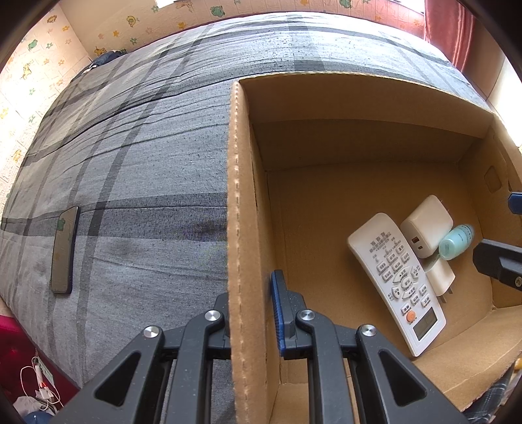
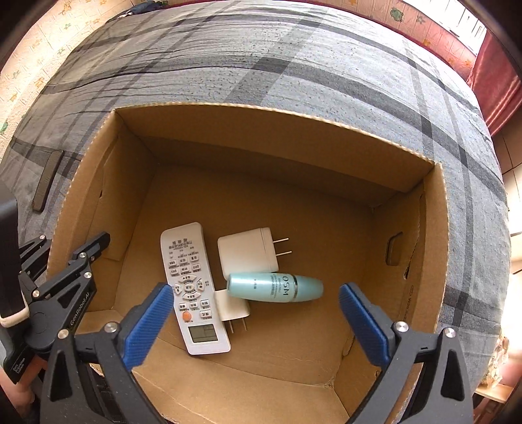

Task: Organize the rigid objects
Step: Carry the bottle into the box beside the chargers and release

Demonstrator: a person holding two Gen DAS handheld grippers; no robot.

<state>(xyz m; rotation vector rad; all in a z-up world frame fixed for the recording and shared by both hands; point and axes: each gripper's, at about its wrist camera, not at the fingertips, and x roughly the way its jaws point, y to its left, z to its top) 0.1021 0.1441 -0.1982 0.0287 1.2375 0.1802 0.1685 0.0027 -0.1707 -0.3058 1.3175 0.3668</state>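
An open cardboard box stands on the bed. On its floor lie a white remote, a large white charger, a small white plug and a teal bottle resting across the chargers. My left gripper is shut on the box's left wall, one finger on each side. Above the box, my right gripper stands wide open, its blue pads clear of the bottle below.
A dark phone lies on the grey plaid bedsheet left of the box. Patterned walls ring the bed and a red curtain hangs at the far right. White cables lie on the floor at the lower left.
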